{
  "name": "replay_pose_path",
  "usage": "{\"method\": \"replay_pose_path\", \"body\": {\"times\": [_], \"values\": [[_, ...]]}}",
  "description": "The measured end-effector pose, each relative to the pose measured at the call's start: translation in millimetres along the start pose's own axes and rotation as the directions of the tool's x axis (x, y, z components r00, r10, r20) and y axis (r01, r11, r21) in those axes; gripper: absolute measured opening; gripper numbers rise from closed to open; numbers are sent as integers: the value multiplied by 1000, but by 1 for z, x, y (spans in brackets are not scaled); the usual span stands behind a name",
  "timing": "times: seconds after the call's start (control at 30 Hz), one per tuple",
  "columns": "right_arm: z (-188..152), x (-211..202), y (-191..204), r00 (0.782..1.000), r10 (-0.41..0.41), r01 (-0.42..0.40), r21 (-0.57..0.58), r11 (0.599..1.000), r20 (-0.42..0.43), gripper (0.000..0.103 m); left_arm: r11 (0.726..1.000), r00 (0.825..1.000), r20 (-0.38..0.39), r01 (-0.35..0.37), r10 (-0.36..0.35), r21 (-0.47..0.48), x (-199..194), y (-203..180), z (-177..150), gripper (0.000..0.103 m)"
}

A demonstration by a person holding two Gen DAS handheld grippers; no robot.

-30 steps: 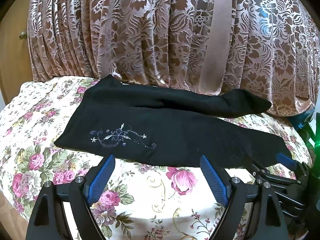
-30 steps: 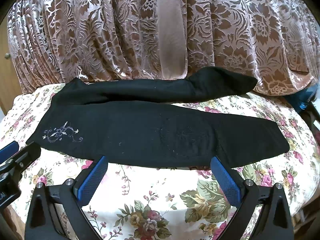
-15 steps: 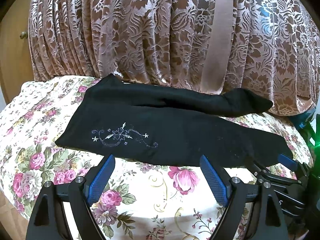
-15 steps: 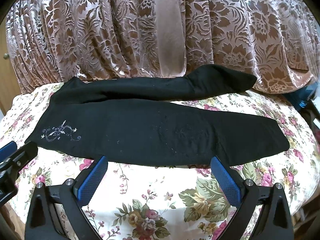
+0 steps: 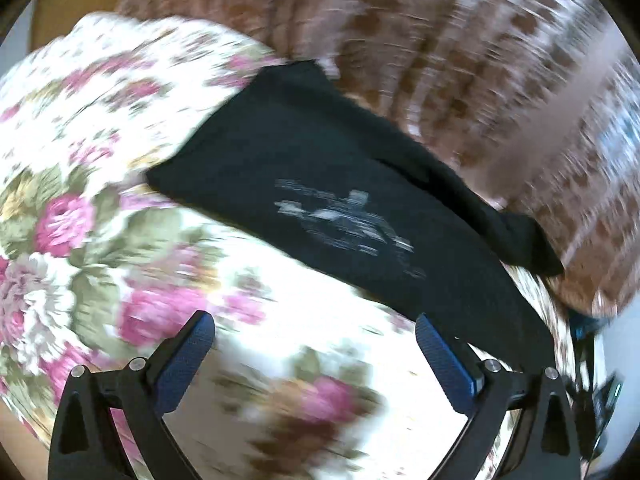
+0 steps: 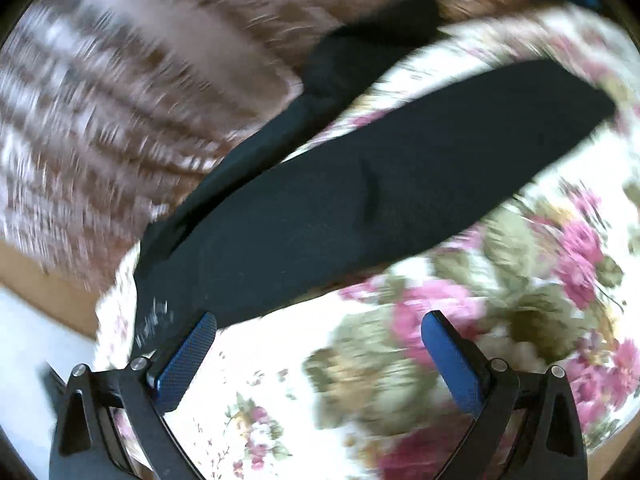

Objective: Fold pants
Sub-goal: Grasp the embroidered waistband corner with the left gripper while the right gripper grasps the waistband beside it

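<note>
Lying apparently flat, pants point(image 5: 320, 184) on tablecloth point(image 5: 100, 128)

Black pants point(image 6: 360, 200) on floral cloth point(image 6: 540, 272)

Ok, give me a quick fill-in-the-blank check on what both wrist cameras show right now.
1. The pants are ____ in colour.
2. The left gripper has its jaws ____, holding nothing.
3. The right gripper is also ____.
4. The pants lie on a tablecloth printed with ____.

Missing words: black; open; open; flowers
</note>
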State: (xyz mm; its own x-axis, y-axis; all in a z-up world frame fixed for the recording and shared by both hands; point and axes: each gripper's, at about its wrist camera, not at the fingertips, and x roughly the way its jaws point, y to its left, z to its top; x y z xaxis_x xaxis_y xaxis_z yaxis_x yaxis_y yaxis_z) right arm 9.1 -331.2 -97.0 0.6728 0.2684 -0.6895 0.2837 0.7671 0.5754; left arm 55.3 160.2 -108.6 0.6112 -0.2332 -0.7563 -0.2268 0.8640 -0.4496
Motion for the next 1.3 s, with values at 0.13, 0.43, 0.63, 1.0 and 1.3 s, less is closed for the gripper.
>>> {"method": "replay_pose_path", "body": {"times": [0.13, 0.43, 0.63, 1.0, 1.3], "values": [[12, -6, -43, 999, -35, 35, 106, 994, 4, 103, 991, 1000, -25, -10, 7, -130, 10, 39, 21, 78], [39, 11, -69, 1000, 16, -15, 203, 979, -7, 102, 952, 997, -17, 65, -73, -298, 39, 64, 53, 74], [55, 34, -68, 997, 75, -71, 242, 968, -9, 81, 964, 997, -52, 46, -62, -263, 59, 55, 74, 28], [61, 68, -66, 998, 48, -36, 265, 963, -37, 8, 969, 997, 48, 78, -68, -236, 32, 48, 75, 6], [48, 35, -64, 998, 51, -46, 195, 980, -20, 7, 977, 993, 87, 95, -79, -192, -11, 45, 63, 6]]}}
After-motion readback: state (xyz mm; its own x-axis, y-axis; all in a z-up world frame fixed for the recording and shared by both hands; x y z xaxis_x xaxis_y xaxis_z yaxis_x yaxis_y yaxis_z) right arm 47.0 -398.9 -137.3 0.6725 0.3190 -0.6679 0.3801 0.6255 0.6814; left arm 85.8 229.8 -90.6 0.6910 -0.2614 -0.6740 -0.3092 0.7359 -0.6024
